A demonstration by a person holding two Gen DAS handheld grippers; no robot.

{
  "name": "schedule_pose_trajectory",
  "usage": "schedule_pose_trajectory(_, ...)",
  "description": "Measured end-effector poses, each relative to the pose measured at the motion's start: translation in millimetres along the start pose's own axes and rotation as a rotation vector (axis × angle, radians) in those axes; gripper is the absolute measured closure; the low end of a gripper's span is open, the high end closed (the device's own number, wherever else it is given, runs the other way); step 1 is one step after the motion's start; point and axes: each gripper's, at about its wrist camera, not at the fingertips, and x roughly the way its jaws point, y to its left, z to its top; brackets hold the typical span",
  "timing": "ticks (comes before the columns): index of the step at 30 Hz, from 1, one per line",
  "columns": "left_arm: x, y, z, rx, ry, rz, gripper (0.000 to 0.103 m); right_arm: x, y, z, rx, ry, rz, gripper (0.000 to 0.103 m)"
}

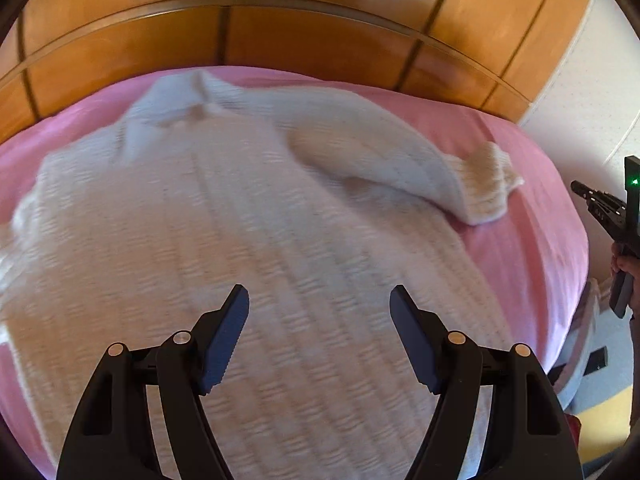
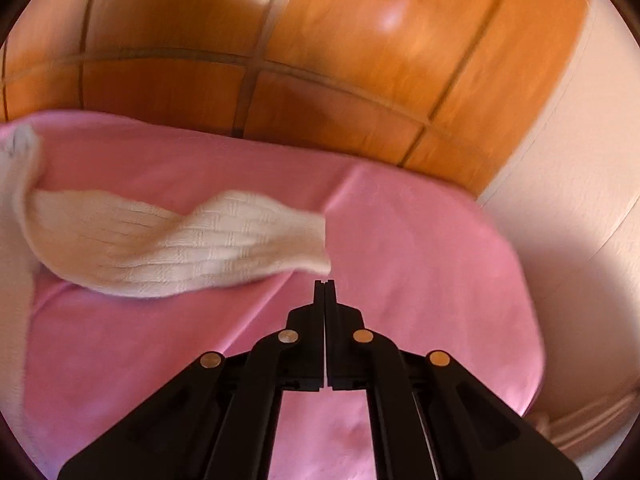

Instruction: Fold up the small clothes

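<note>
A cream knitted sweater (image 1: 224, 216) lies spread on the pink bed cover (image 1: 532, 216), collar toward the headboard. Its right sleeve (image 1: 400, 148) stretches across the cover to a cuff (image 1: 488, 188). My left gripper (image 1: 319, 300) hovers over the sweater's lower body, jaws wide open with nothing between them. In the right wrist view the sleeve (image 2: 192, 240) lies twisted on the pink cover (image 2: 420, 260), its cuff end just ahead of my right gripper (image 2: 324, 282). That gripper is shut with nothing in it. From the left wrist camera, the right gripper (image 1: 578, 187) stands beyond the cuff, apart from it.
A glossy wooden headboard (image 1: 280, 40) rises behind the bed. A white wall (image 2: 580, 220) runs along the bed's right side. A hand (image 1: 626, 268) holds the right gripper at the bed's right edge, above a patterned rug (image 1: 600, 384) on the floor.
</note>
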Motion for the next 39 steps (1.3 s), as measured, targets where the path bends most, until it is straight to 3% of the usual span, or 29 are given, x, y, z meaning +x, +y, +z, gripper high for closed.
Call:
schedule_pose_trajectory(2, 2, -5, -3, 0.005, 0.004, -0.005, 0.031, 12, -15, 0, 0.091, 0.032, 0.068, 0.070)
schedule_pose_trajectory(8, 3, 2, -16, -0.016, 0.038, 0.002, 0.031, 67, -41, -1, 0.473, 0.105, 0.252, 0.053)
schedule_pose_trajectory(12, 0, 11, -24, -0.040, 0.052, 0.017, 0.031, 133, -51, 3, 0.760, 0.173, 0.385, 0.053)
schedule_pose_trajectory(15, 1, 16, -24, -0.057, 0.061, 0.030, 0.031, 166, -56, 6, 0.894, 0.195, 0.402, 0.059)
schedule_pose_trajectory(17, 2, 19, -23, -0.077, 0.066, 0.029, 0.031, 175, -55, 11, 0.900, 0.204, 0.411, 0.096)
schedule_pose_trajectory(18, 3, 20, -23, -0.083, 0.067, 0.027, 0.031, 172, -51, 16, 0.861, 0.210, 0.396, 0.096)
schedule_pose_trajectory(24, 4, 14, -17, -0.060, 0.059, -0.004, 0.031, 98, -46, 30, 0.663, 0.115, 0.353, 0.097)
schedule_pose_trajectory(32, 1, -7, 0, -0.023, 0.033, -0.088, 0.031, -65, -85, -18, 0.751, -0.059, 0.519, 0.097)
schedule_pose_trajectory(39, 23, -33, 19, 0.049, 0.049, -0.108, 0.031, -164, -95, -56, 0.822, -0.167, 0.605, 0.097)
